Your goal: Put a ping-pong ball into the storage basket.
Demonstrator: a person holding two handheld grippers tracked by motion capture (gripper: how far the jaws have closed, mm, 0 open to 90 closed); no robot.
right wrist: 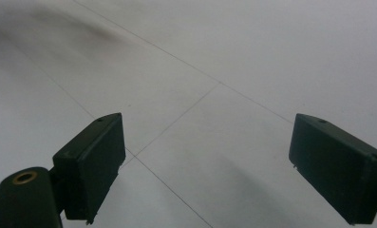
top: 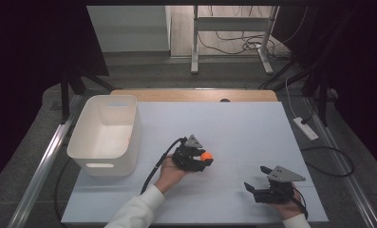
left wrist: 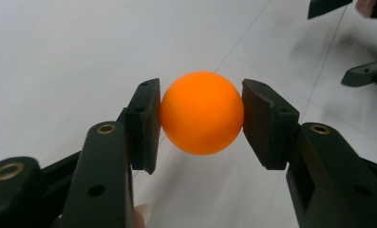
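We see the left tongs clamped on an orange ball, one black pad pressing each side of it. In the high view the ball sits near the middle of the white desk, to the right of a white bin (well apart from it). The right tongs stand wide apart with nothing between them, over the desk's near right part.

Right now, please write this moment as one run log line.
left claw: shut on orange ball | right claw: open, nothing between | white bin: on table, left of ball
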